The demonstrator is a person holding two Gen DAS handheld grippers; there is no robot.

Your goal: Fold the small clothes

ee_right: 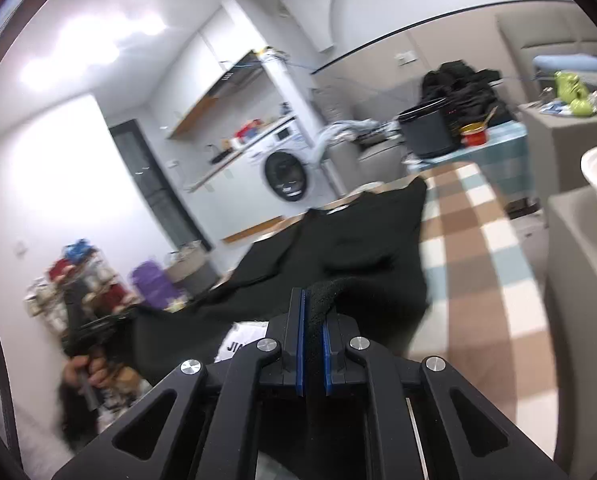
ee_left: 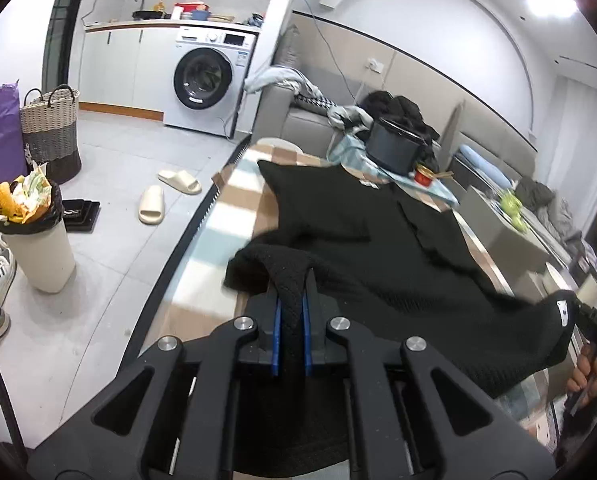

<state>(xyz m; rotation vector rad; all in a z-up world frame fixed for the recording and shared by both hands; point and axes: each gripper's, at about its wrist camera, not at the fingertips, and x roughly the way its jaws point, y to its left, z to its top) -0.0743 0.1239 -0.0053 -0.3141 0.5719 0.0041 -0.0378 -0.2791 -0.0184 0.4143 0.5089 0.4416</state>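
Two grippers have hold of one black garment (ee_left: 362,240) spread over a checked cloth (ee_left: 234,184) on the table. The garment lies mostly flat, its far end reaching toward a dark pot (ee_left: 392,150) and a small red tin (ee_left: 423,176) that stand on a pale blue cloth at the table's far side. The near edge is lifted off the table at both corners, sagging between them.

The left gripper (ee_left: 291,300) has its jaws closed tight on a bunched fold of the garment's near left corner; the knit rises in a hump just ahead of the blue pads (ee_left: 276,320). The right gripper (ee_right: 313,312) is clamped the same way on the other near corner, black fabric pinched between its pads and running back under it. From the left camera, that corner shows a small white label (ee_left: 561,312), with the person's hand (ee_left: 586,372) beneath it on the handle.

Beyond the table stand a washer (ee_left: 204,80), a woven basket (ee_left: 50,128), a full bin (ee_left: 34,232) and a pair of slippers (ee_left: 166,192) on the grey floor.
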